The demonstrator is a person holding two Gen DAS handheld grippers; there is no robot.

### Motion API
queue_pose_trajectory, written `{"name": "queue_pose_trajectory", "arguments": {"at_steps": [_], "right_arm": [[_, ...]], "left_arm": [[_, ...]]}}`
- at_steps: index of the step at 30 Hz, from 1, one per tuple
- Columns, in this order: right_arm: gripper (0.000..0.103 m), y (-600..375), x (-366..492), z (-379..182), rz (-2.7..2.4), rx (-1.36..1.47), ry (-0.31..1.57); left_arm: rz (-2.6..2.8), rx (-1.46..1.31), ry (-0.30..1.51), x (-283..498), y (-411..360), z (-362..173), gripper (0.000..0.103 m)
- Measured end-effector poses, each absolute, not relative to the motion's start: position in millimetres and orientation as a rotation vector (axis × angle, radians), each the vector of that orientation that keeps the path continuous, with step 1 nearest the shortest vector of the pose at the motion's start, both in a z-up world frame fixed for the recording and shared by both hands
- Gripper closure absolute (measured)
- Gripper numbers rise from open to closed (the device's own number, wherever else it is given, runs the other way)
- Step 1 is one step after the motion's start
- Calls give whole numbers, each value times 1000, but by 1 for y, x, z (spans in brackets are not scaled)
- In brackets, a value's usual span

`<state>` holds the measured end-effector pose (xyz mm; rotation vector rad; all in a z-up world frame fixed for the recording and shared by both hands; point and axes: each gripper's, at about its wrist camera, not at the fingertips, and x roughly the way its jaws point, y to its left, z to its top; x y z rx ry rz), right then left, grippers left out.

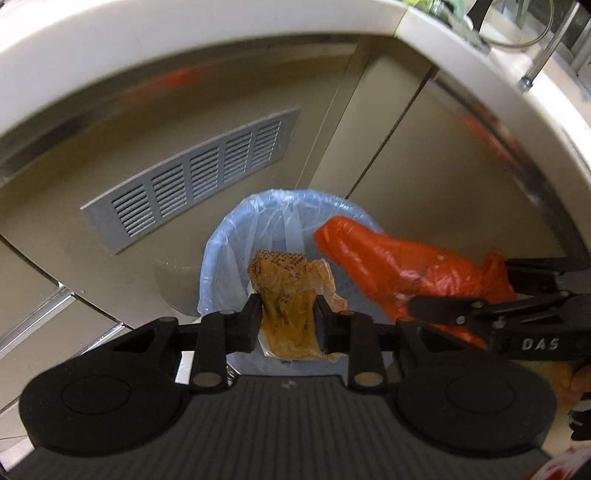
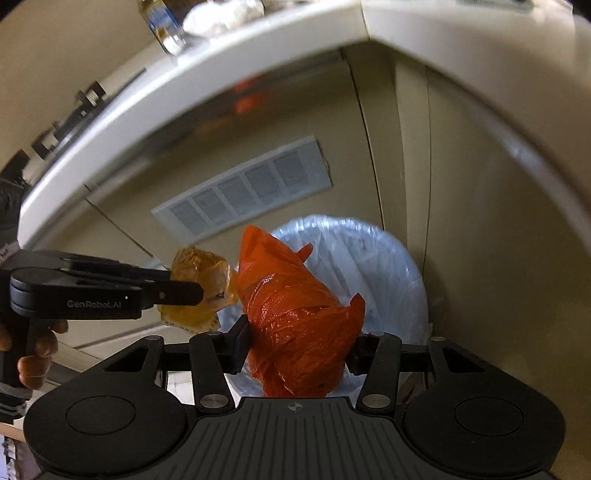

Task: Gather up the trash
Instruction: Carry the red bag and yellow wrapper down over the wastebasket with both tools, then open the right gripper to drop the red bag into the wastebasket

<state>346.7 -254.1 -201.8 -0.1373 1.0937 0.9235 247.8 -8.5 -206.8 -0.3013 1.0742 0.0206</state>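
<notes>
My left gripper (image 1: 288, 321) is shut on a crumpled yellow-brown wrapper (image 1: 291, 291), held just above a bin lined with a pale blue bag (image 1: 229, 251). From the right wrist view the same wrapper (image 2: 199, 291) shows pinched in the left gripper (image 2: 184, 291). My right gripper (image 2: 299, 343) is shut on a bulky orange plastic bag (image 2: 291, 306), which hangs over the mouth of the blue-lined bin (image 2: 380, 266). In the left wrist view the orange bag (image 1: 399, 273) reaches in from the right, over the bin's rim, with the right gripper (image 1: 458, 295) behind it.
The bin stands on the floor in a corner of beige cabinet fronts. A grey vent grille (image 1: 195, 177) is set in the panel behind it. A white countertop edge (image 1: 147, 33) overhangs above. A hand (image 2: 33, 354) holds the left gripper's handle.
</notes>
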Motion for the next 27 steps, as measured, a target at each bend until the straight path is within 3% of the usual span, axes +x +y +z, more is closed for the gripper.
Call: {"name": "queue_pose_trajectory", "arguments": {"at_steps": [12, 16, 18, 19, 20, 27], "right_arm": [[51, -230, 354, -256, 867, -167, 1146], [41, -223, 354, -264, 849, -182, 1108], [30, -221, 355, -267, 854, -178, 1082], [20, -218, 356, -269, 851, -183, 1071], [17, -218, 357, -269, 850, -183, 1060], [16, -224, 356, -268, 827, -197, 1058]], "left_arm": [[31, -301, 1116, 258, -6, -244, 77], [39, -303, 1118, 259, -4, -249, 76], [41, -306, 1117, 259, -4, -250, 76], [41, -307, 1116, 259, -3, -249, 76], [41, -306, 1116, 259, -3, -249, 76], [39, -311, 1129, 261, -6, -254, 76]]}}
